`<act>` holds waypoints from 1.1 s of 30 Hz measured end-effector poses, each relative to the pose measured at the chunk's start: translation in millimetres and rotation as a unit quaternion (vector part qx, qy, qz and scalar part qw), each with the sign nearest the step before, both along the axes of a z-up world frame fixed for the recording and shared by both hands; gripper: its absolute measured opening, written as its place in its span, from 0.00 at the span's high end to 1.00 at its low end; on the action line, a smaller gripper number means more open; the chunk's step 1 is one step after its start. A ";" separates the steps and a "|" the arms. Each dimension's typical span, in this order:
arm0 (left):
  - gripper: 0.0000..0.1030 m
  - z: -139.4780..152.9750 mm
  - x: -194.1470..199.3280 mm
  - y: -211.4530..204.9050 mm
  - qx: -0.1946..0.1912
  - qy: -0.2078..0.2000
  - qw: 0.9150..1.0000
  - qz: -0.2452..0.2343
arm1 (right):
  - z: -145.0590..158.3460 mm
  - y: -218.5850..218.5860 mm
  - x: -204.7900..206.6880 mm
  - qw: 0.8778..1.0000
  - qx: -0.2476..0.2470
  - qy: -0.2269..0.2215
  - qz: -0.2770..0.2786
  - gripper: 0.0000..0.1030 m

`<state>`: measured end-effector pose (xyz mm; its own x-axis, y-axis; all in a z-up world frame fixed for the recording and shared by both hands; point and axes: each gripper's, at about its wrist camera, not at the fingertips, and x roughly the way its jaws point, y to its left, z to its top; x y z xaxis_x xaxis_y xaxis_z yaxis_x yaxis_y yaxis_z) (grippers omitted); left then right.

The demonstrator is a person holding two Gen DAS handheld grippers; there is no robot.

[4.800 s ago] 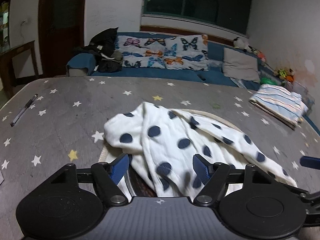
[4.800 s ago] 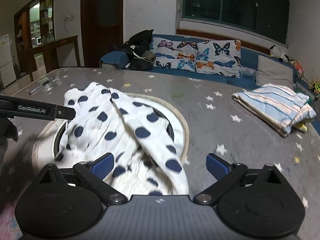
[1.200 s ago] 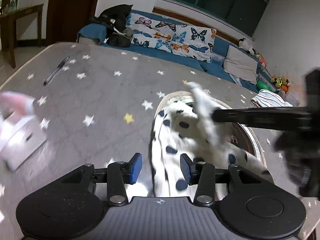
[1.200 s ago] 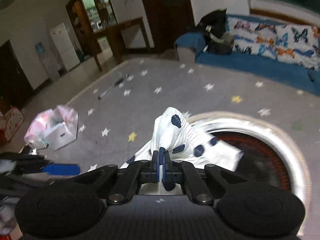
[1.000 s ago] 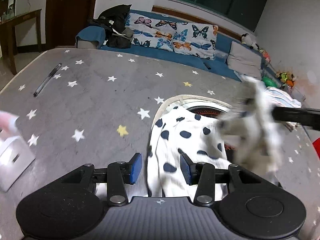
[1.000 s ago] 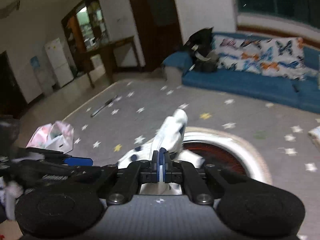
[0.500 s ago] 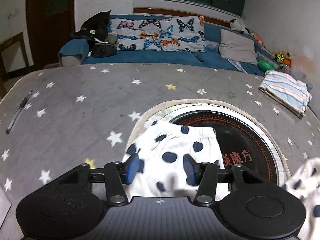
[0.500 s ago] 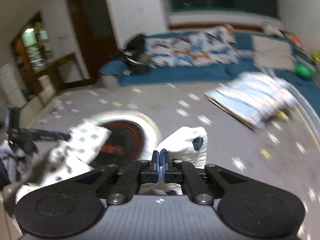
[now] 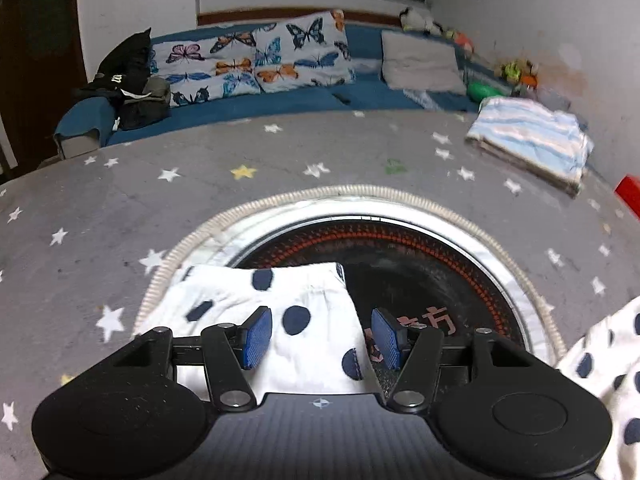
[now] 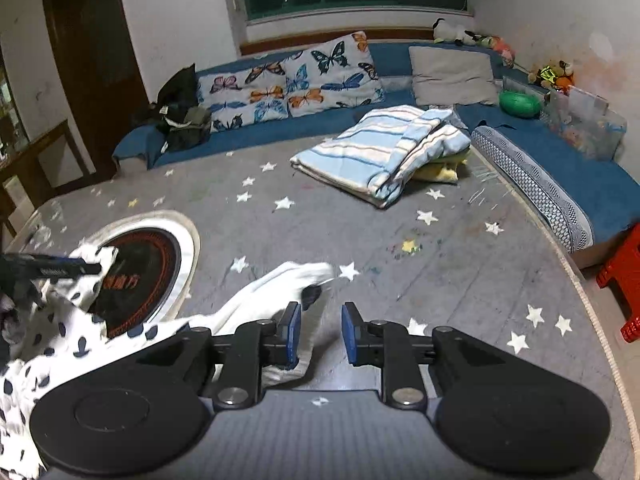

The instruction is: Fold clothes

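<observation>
- The polka-dot garment [image 9: 280, 320] is cut off at the frame's right edge – its middle is hidden.
- Beside the garment, the heater's red lettering [image 9: 428, 322] is partly covered – unreadable.

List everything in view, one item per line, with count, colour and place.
polka-dot garment: one, white with navy dots, spread across the round plate and table
round plate: one, black and red with a pale rim, set in the table
star cloth: one, grey with stars, covering the table
folded striped laundry: one stack, blue and white over yellow, far side of the table
butterfly pillows: two, white, on the blue sofa
grey cushion: one, on the sofa
red stool: one, right of the table
left gripper: open over the garment
right gripper: jaws just opened, open beside the garment's end
</observation>
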<state>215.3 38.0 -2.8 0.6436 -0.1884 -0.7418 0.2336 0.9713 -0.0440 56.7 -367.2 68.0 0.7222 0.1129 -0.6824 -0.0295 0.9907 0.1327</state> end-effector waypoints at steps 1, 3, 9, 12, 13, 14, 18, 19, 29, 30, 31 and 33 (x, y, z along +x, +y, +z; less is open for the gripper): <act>0.49 -3.4 3.1 -3.1 0.003 0.005 1.000 0.000 | 0.3 -0.3 1.7 1.000 0.001 -0.001 0.004 0.78; 0.59 -6.0 5.2 -8.5 0.018 0.001 1.000 0.000 | 0.5 1.9 4.6 1.000 0.001 -0.002 0.013 0.78; 0.94 -4.2 15.8 -6.7 0.024 -0.004 1.000 0.010 | 2.1 24.8 27.9 0.999 0.001 -0.007 0.051 0.75; 0.95 5.4 23.5 2.5 0.011 -0.020 0.999 0.029 | 2.2 38.8 39.0 0.997 -0.003 -0.008 0.072 0.74; 0.95 10.1 26.7 6.1 0.005 -0.027 0.999 0.037 | 2.7 42.6 42.8 0.997 -0.006 -0.010 0.077 0.74; 0.96 16.2 31.0 11.2 -0.002 -0.036 0.998 0.049 | 3.9 45.2 46.6 0.997 -0.008 -0.014 0.080 0.74; 0.96 42.7 49.6 36.8 -0.041 -0.067 0.992 0.102 | 11.8 52.5 62.0 0.996 -0.011 -0.034 0.083 0.71; 0.96 48.1 53.2 43.9 -0.052 -0.075 0.989 0.116 | 13.3 54.6 67.0 0.996 -0.010 -0.039 0.085 0.70; 0.94 38.6 69.6 82.3 -0.061 -0.068 0.982 0.166 | -27.9 75.3 115.4 0.993 0.020 0.042 0.110 0.65; 0.91 34.5 69.9 82.9 -0.060 -0.059 0.982 0.167 | -32.0 74.4 116.4 0.993 0.025 0.049 0.107 0.65; 0.91 30.3 70.2 83.5 -0.059 -0.050 0.983 0.167 | -36.0 73.5 117.3 0.993 0.031 0.056 0.103 0.65; 0.89 26.7 66.9 80.1 -0.055 -0.042 0.985 0.158 | -42.5 71.4 118.2 0.992 0.038 0.066 0.097 0.65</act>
